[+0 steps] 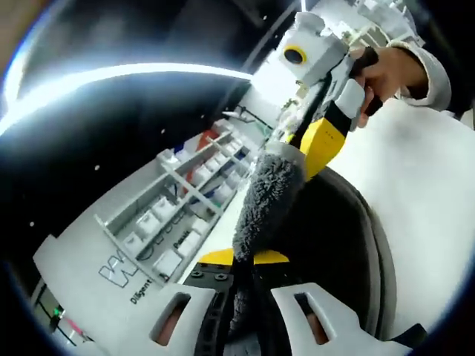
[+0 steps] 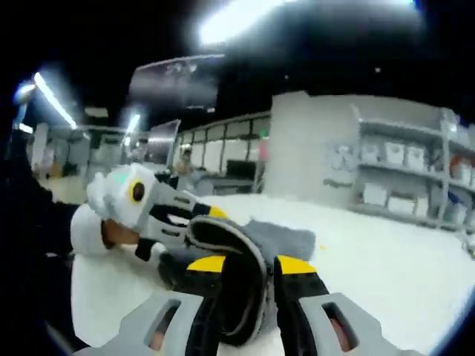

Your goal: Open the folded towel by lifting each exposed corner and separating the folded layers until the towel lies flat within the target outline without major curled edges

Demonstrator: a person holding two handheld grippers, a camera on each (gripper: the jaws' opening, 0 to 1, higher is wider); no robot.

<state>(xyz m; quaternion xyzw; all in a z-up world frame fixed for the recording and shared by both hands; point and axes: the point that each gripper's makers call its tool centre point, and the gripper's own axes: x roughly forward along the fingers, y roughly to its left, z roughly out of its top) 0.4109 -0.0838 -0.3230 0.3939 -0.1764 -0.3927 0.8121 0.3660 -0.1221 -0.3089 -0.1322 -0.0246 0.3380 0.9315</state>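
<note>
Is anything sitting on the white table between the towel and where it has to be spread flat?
Nothing visible does. Both tongs already grip the grey towel: the left tongs pinch one edge, the right tongs another. The white table around it looks bare in the right gripper view. I cannot make out the target outline.

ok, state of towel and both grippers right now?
towel: lifted off the table, stretched between both grippers, not flat
left gripper: shut on the towel's edge
right gripper: shut on the towel's edge
table: white, towel partly resting on it
</note>
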